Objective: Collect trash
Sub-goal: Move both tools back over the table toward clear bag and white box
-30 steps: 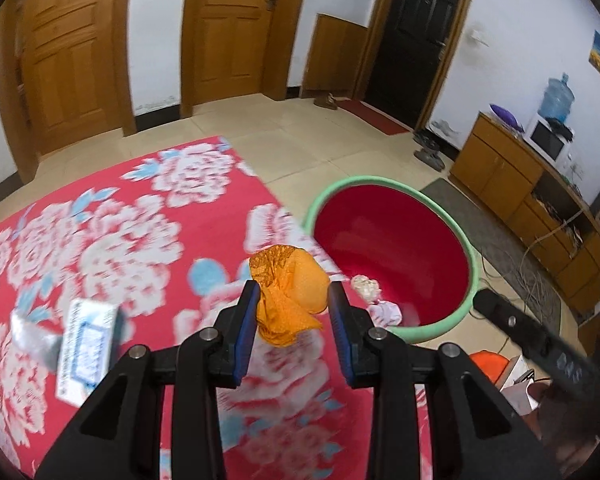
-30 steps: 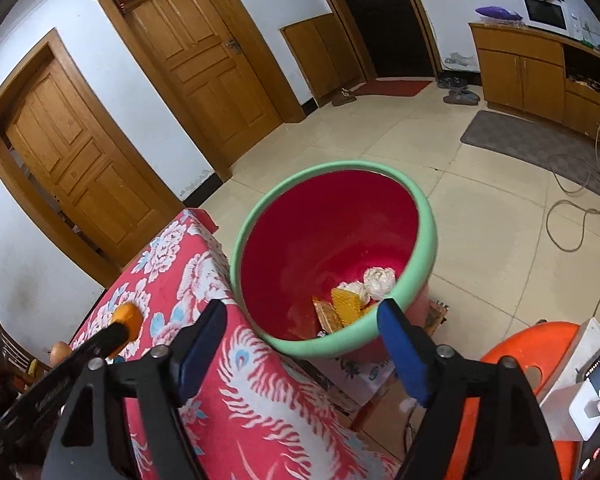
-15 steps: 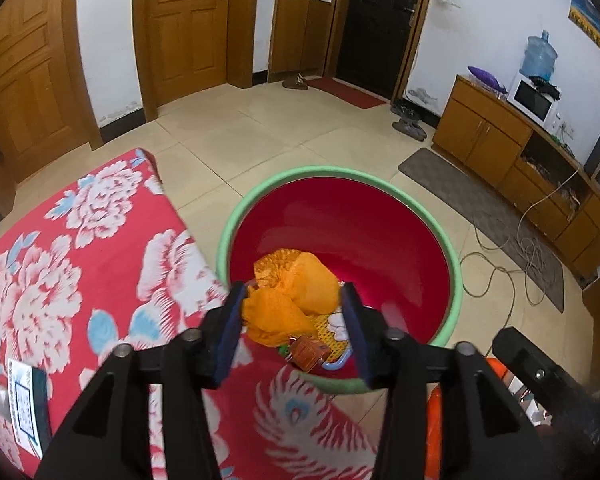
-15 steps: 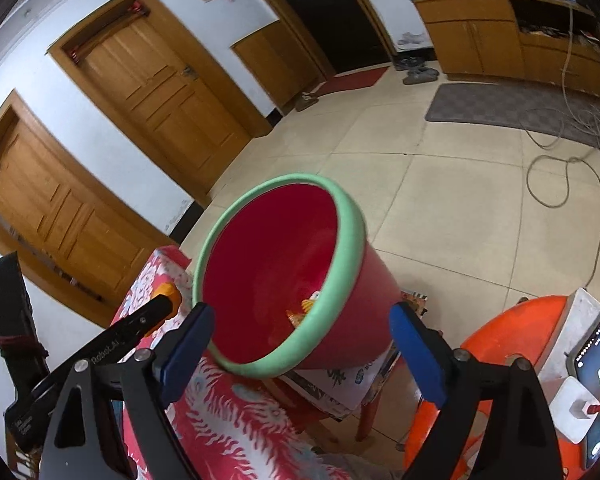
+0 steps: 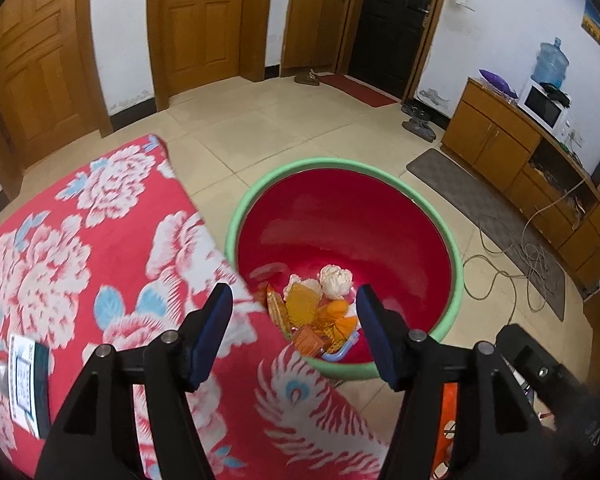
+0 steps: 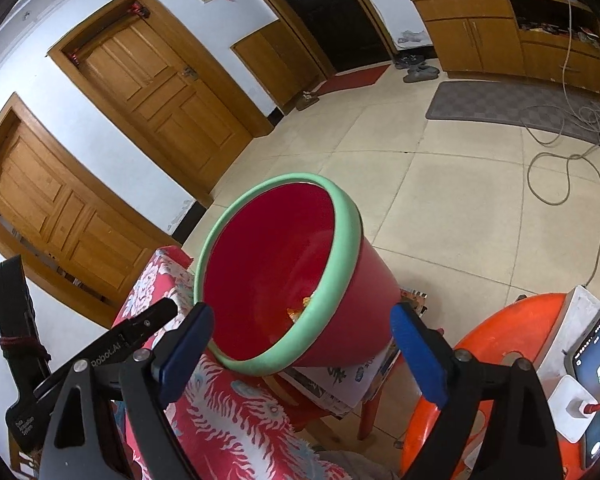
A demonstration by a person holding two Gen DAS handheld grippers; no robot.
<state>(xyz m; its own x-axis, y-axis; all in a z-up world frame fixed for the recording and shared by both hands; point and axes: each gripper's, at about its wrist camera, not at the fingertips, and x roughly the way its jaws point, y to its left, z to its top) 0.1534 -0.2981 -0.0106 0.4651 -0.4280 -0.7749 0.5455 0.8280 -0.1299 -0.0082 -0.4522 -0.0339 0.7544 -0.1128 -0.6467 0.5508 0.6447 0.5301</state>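
Observation:
A red bin with a green rim stands just off the edge of the table's red floral cloth. My left gripper hangs over the bin's near side, its jaws opening with nothing between them. Below it, an orange wrapper lies on the pile of trash beside a crumpled white paper. A white and green packet lies on the cloth at the far left. My right gripper stands open in front of the bin, which looks tilted in this view, and holds nothing.
The bin rests on a printed box. An orange stool at the right carries a phone on a charger. Cables trail across the tiled floor toward a wooden cabinet. The left gripper's body shows at the lower left.
My left gripper carried the orange wrapper from above the cloth to over the bin, opened, and the wrapper dropped in. The right gripper rolled and opened a little wider.

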